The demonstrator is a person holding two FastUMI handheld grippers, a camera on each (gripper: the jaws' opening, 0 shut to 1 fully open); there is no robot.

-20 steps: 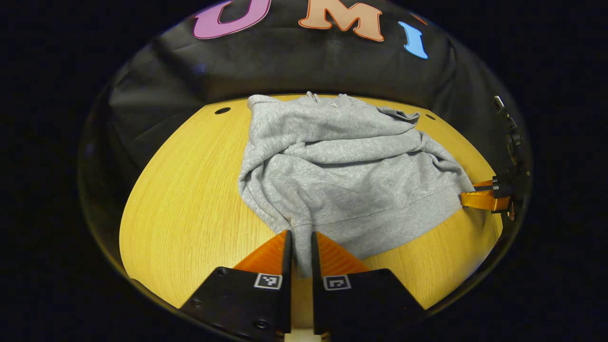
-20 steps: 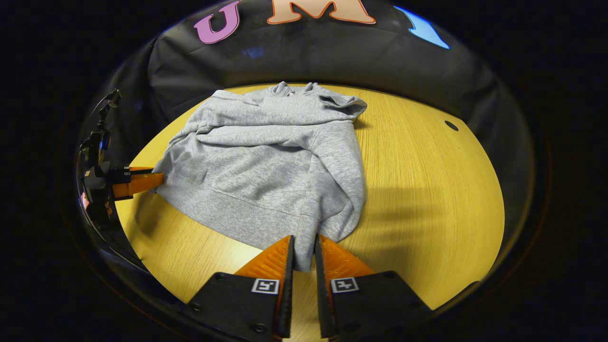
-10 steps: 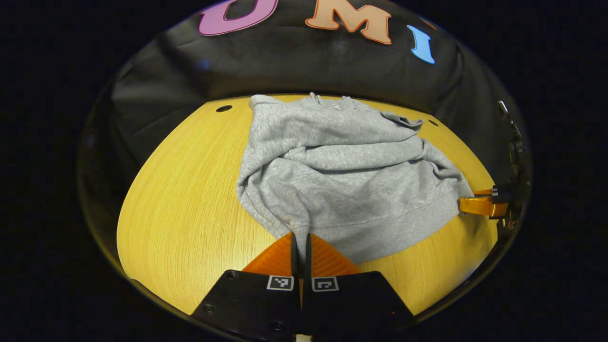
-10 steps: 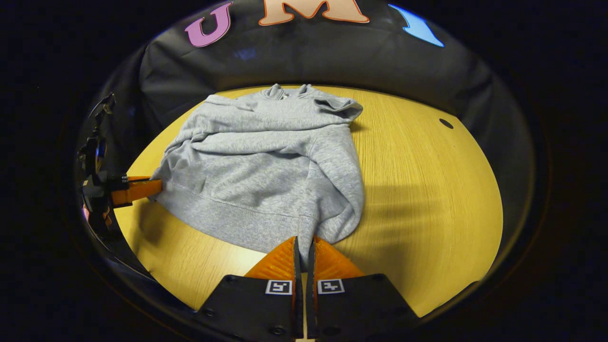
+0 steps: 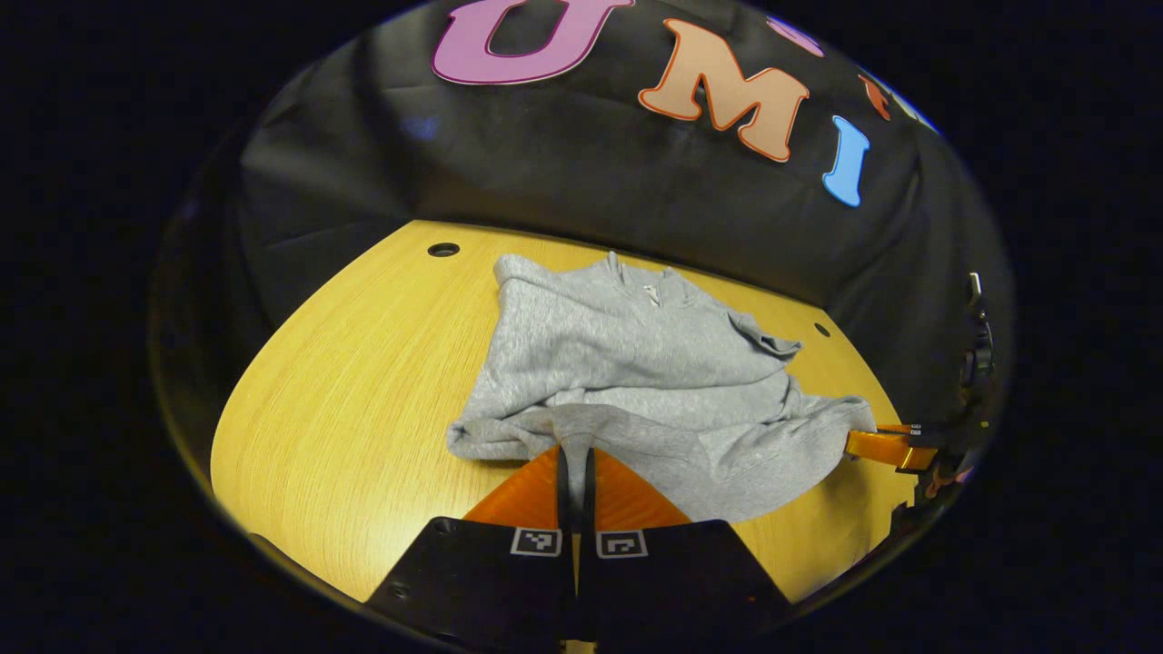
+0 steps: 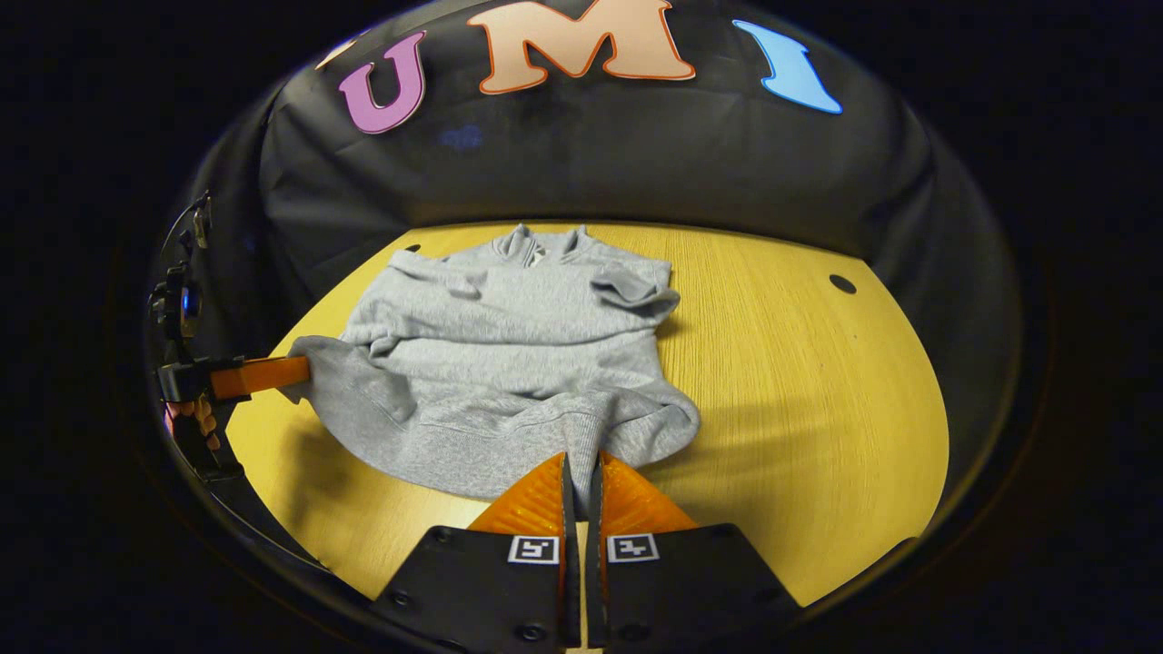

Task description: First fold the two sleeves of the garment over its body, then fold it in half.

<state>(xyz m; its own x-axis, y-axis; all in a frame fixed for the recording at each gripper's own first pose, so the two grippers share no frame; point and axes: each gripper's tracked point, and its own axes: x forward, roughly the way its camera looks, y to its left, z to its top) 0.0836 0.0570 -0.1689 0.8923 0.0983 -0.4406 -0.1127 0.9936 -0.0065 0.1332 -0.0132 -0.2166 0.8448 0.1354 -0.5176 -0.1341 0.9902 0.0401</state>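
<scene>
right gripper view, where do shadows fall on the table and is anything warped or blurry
Right gripper view: soft shadows lie on the table right of the sweatshirt and under its lifted left corner; fisheye bows the table edge. Left gripper view: same bowing, sweatshirt sharp, no glare.

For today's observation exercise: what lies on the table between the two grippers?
The grey sweatshirt's hem spans between the left gripper and the right gripper, each shut on a corner, as the right gripper view shows.

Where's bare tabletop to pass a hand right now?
Bare wood lies between the sweatshirt and the table edge on the right gripper's side, and likewise beyond the left gripper. The near hem between both grippers is crowded.
</scene>
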